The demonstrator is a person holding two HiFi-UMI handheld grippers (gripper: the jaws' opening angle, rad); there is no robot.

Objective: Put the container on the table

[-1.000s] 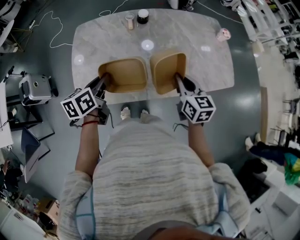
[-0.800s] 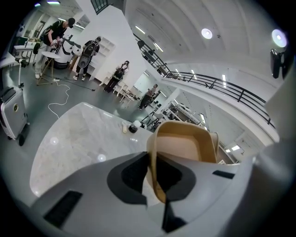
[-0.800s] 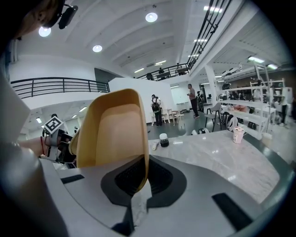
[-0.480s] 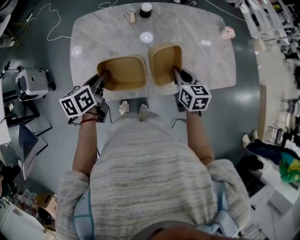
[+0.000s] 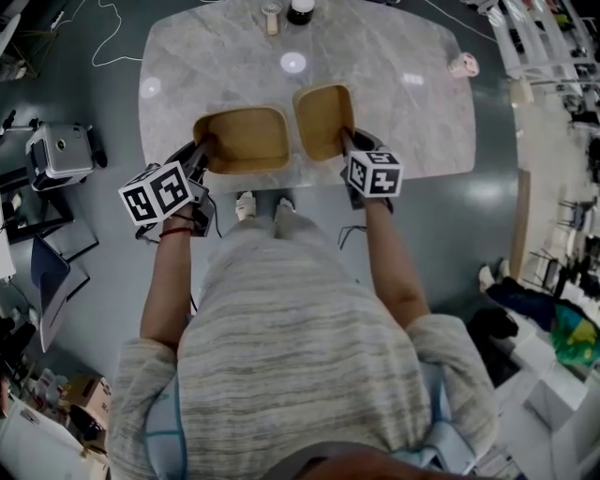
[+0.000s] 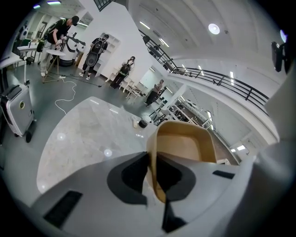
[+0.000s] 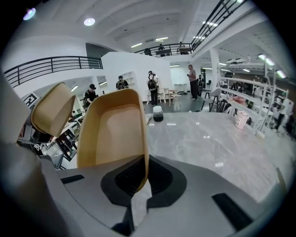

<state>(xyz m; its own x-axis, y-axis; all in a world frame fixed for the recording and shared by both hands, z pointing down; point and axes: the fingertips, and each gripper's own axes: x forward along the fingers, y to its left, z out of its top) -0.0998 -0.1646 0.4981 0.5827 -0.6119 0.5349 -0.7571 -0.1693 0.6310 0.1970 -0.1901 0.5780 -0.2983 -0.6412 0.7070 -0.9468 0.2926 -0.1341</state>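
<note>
Table: a pale marble table (image 5: 375, 112) is standing on a grey floor, right in front of the person.
Person: the person (image 5: 300, 356), in a striped grey top, is reaching both arms out to the table's near edge.
Left container: a tan, rounded-rectangle left container (image 5: 246, 139) is showing its open side to the head view over the table's near edge; whether it is touching the top cannot be told.
Right container: a matching right container (image 5: 323, 122) is sitting just beside the first, on its right, tilted up in its gripper's view.
Left gripper: the left gripper (image 5: 202, 150) is pinching the left container's wall between its closed jaws.
Right gripper: the right gripper (image 5: 345, 142) is clamping the near wall of the right container, one jaw inside and one outside.
Jars: a light jar (image 5: 272, 14) and a dark jar (image 5: 301, 9) are standing together at the far edge.
Pink cup: a small pink cup (image 5: 463, 65) is sitting near the table's far right edge, well apart from both containers.
</note>
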